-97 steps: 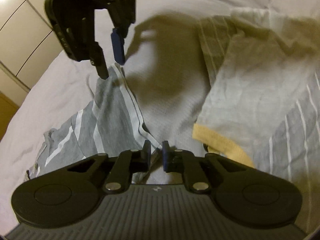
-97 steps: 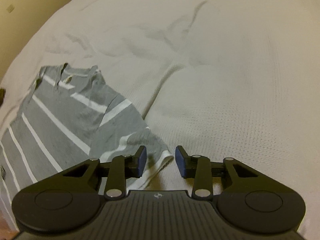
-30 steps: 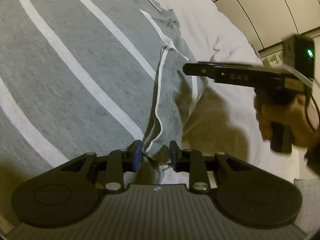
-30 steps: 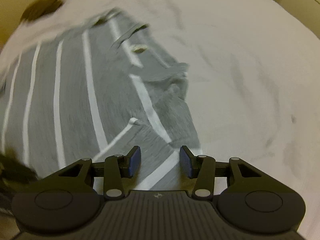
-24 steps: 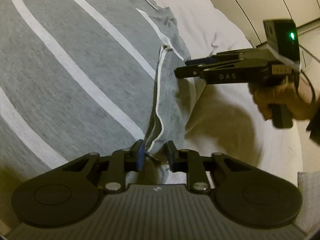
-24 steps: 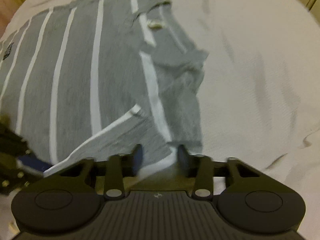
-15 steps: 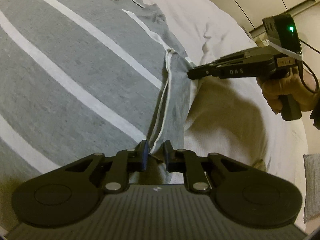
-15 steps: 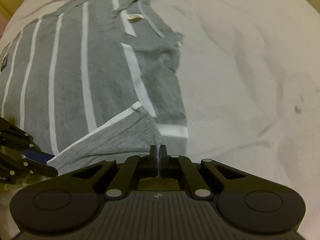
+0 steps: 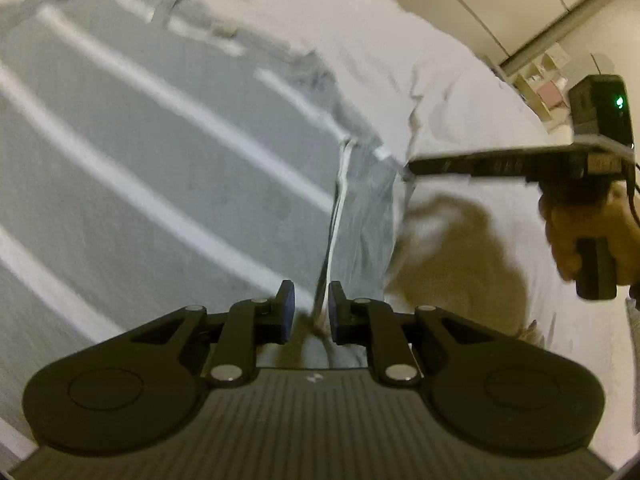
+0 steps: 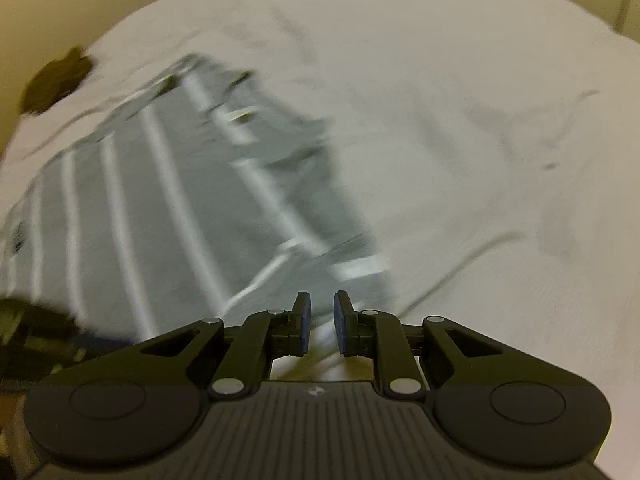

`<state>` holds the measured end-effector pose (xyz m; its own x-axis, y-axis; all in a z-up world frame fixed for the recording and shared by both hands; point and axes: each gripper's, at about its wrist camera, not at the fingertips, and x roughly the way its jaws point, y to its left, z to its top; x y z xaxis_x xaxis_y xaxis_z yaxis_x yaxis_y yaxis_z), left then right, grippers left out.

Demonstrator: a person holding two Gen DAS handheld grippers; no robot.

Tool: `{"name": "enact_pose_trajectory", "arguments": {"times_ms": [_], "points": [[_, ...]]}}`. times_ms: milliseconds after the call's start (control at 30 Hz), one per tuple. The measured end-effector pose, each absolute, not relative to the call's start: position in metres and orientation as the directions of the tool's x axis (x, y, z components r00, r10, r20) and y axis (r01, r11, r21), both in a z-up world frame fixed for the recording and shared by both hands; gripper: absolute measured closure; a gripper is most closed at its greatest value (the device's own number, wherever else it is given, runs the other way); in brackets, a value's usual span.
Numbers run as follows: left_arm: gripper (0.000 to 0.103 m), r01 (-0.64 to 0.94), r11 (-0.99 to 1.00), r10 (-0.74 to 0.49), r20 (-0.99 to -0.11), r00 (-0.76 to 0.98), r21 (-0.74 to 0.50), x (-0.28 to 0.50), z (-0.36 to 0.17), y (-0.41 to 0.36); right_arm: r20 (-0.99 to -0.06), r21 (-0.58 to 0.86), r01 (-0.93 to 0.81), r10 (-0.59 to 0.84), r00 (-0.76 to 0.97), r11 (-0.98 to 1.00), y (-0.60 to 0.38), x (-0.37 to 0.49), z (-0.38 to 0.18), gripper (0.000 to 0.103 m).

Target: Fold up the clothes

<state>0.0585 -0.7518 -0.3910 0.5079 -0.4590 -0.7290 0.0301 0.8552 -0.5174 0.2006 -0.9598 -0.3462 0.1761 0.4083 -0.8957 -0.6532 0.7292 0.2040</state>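
Pale bed [image 10: 460, 100] sheet all around, a dark lump [image 10: 56, 80] at its far corner. Grey white-striped shirt [image 9: 140, 160] lies flat on it (blurry). Left tool [image 9: 308, 312] is narrowly parted around the hem; right tool [image 10: 320, 322] narrowly parted too, at the sleeve edge, gripping nothing.

Striped shirt [image 9: 168, 168] on white bed [image 9: 460, 92]

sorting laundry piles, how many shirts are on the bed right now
1: a grey striped shirt spread on the white bed, its right edge between both tools. Others may lie outside these views.
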Motion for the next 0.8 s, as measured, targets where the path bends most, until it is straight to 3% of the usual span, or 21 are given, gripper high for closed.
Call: {"name": "enact_pose_trajectory", "arguments": {"times_ms": [133, 267, 567, 733, 800], "points": [[0.090, 0.120, 0.841, -0.515, -0.714, 0.473, -0.528, 0.074, -0.397, -0.769, -0.928, 0.206, -0.654, 0.358, 0.107, 0.728, -0.954, 0.194, -0.372, 0.086], [0.090, 0.156, 0.871, -0.486, -0.773, 0.408, -0.466, 0.082, -0.415, -0.780, -0.954, 0.158, -0.601, 0.278, 0.112, 0.784, -0.968, 0.190, -0.374, 0.088], [0.090, 0.241, 0.880, -0.474, -0.776, 0.417, -0.408, 0.069, -0.404, -0.783, -0.909, 0.226, -0.653, 0.397, 0.125, 0.723, -0.932, 0.203, -0.368, 0.086], [0.090, 0.249, 0.886, -0.462, -0.788, 0.407, -0.391, 0.063, -0.409, -0.781, -0.893, 0.208, -0.564, 0.390, 0.223, 0.799, -0.937, 0.240, -0.380, 0.089], [0.090, 0.244, 0.887, -0.460, -0.782, 0.420, -0.391, 0.060, -0.404, -0.776, -0.872, 0.221, -0.519, 0.405, 0.274, 0.826, -0.945, 0.245, -0.372, 0.084]]}}
